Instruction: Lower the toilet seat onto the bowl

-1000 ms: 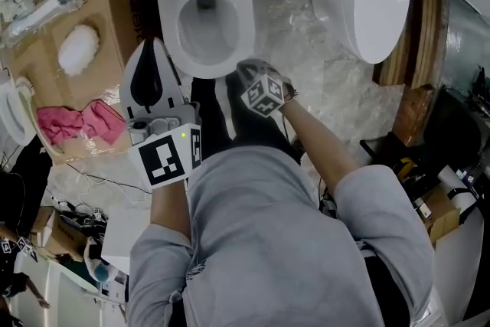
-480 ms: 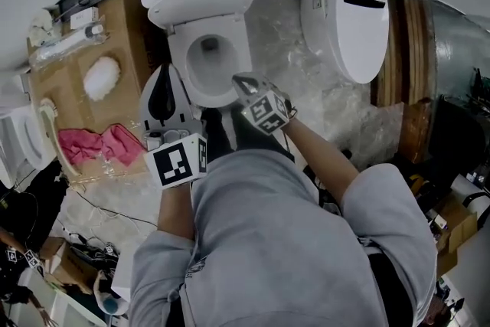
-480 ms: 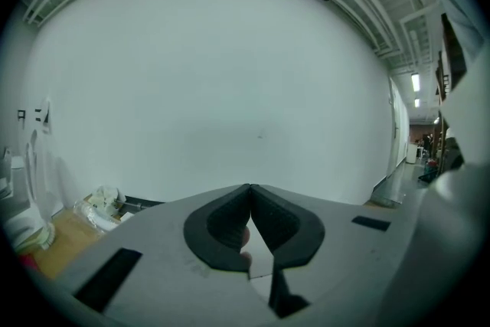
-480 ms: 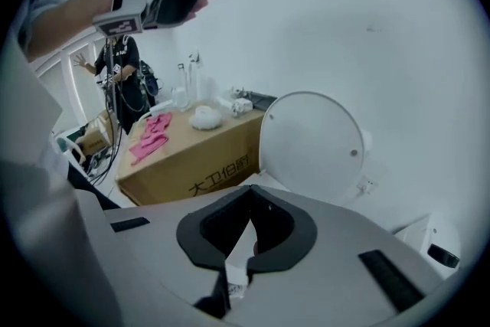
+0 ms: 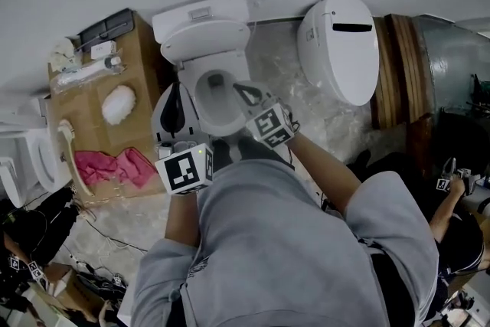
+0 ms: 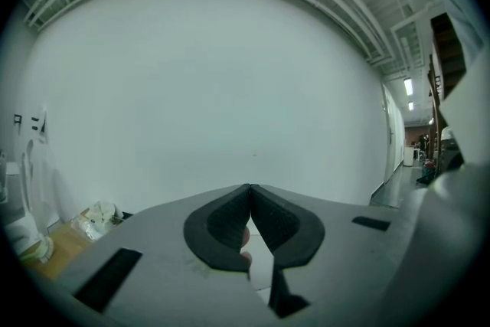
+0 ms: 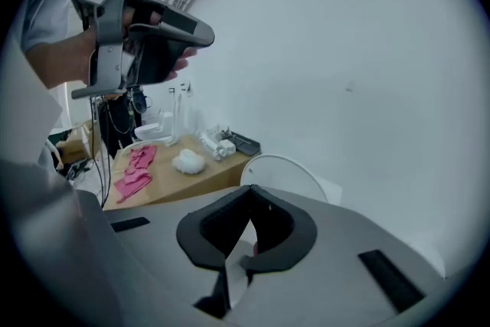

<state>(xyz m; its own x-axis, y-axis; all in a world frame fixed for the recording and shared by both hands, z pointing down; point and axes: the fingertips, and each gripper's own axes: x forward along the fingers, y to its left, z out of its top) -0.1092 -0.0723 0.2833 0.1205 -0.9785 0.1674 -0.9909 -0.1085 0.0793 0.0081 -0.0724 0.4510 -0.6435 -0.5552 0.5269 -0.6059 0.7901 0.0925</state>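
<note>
both grippers closed, seat up

the head view takes in the whole corner from above: a white toilet with its toilet seat (image 5: 205, 38) raised against the tank, and the glossy oval bowl (image 5: 200, 105) open below it. the left gripper (image 5: 178, 86) and right gripper (image 5: 238, 87) hang just over the bowl's near rim, each carrying a cube of black-and-white squares. a second white seat unit (image 5: 341, 50), smooth and rounded, lies apart on the mottled grey floor (image 5: 283, 65). a brown cardboard box (image 5: 142, 76) beside the toilet holds a crumpled pink cloth (image 5: 115, 168) and a fluffy white ball (image 5: 119, 105).

the left gripper view shows little of this: mostly a plain pale wall, with the left gripper (image 6: 250, 194) closed, its dark curved pads meeting at the tip.

the right gripper view shows the right gripper (image 7: 251, 194) closed too, pads touching. behind it rises the rounded seat (image 7: 279, 168), then the box (image 7: 164, 180), the cloth (image 7: 134, 168) and the ball (image 7: 187, 161).
</note>
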